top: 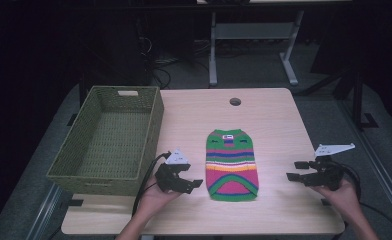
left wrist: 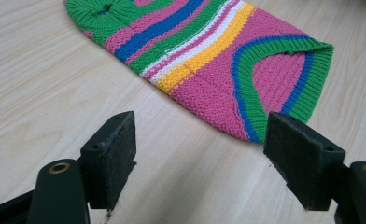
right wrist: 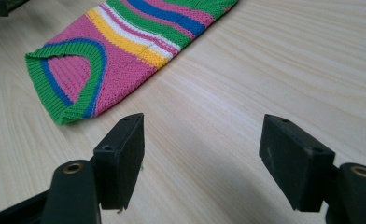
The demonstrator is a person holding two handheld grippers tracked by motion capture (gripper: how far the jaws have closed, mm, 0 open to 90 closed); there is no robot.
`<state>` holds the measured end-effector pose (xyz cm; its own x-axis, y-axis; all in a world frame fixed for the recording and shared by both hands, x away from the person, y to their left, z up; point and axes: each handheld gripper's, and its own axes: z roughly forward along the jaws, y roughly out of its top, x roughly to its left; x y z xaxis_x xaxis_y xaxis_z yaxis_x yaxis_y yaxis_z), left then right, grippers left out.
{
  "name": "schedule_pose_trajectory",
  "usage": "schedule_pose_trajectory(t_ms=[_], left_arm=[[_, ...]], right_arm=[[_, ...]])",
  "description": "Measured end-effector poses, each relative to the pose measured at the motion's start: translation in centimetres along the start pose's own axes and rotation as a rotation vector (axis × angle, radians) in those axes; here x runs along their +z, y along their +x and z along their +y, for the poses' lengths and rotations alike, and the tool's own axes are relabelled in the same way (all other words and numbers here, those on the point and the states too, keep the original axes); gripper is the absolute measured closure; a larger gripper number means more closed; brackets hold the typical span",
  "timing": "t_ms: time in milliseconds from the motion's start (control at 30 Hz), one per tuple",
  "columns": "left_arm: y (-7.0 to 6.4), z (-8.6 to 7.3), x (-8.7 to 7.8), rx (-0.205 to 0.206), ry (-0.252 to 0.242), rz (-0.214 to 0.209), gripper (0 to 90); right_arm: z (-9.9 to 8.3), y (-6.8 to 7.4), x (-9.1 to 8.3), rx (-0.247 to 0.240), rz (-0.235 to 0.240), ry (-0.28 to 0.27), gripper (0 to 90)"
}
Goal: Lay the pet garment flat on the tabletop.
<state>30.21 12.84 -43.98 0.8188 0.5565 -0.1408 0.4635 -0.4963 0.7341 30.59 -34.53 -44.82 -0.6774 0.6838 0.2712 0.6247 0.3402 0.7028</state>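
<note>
Worktop: light wood grain, with a round cable hole near its far edge. Sweater: small knitted piece, striped in green, pink, blue, white and yellow, lying flat at the middle of the worktop, neck end toward the far side, hem with curved green and blue ribbing toward the person. Basket: green woven, rectangular, empty, standing at the left side of the worktop with its near left corner over the edge. Left gripper: held in the person's left hand, low over the worktop just beside the sweater's near left corner; in the left gripper view its fingers stand wide apart with nothing between them, the hem corner lying just ahead of the right-hand one. Right gripper: held in the right hand, set apart from the sweater toward the right edge; fingers likewise spread wide and empty over bare wood, the sweater's hem ahead and to the left in the right gripper view.
</note>
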Motion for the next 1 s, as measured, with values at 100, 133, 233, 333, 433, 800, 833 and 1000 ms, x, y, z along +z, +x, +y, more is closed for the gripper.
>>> schedule_pose_trajectory(t_ms=[100,133,233,333,433,800,833,1000], left_arm=[[-0.3,-0.3,0.0,-0.005,-0.006,0.0,24.9],[-0.4,-0.4,-0.1,-0.003,-0.003,0.0,24.6],[-0.7,-0.7,-0.2,-0.003,-0.004,0.001,24.4],[-0.9,-0.9,-0.4,0.002,-0.001,0.001,24.3],[-1.2,-1.3,-0.5,-0.009,-0.005,-0.009,24.2],[-1.7,-2.2,-1.1,-0.013,-0.011,-0.011,23.9],[-1.7,-2.2,-1.1,-0.011,-0.016,-0.012,23.9],[-1.8,-2.5,-1.4,-0.016,-0.019,-0.014,23.5]], right_arm=[[-0.5,0.1,-0.3,0.011,-0.001,-0.01,30.3],[-0.6,0.1,-0.3,0.011,0.0,-0.012,30.1],[-1.1,0.4,-0.5,0.004,0.002,-0.021,29.9],[-1.5,0.8,-0.6,0.001,0.002,-0.026,29.7],[-1.9,1.1,-0.8,-0.004,0.0,-0.032,29.4],[-3.0,2.5,-1.0,-0.033,-0.008,-0.04,28.5],[-3.1,2.6,-1.0,-0.031,-0.005,-0.041,28.5],[-3.5,3.1,-1.0,-0.038,-0.012,-0.046,28.2]])
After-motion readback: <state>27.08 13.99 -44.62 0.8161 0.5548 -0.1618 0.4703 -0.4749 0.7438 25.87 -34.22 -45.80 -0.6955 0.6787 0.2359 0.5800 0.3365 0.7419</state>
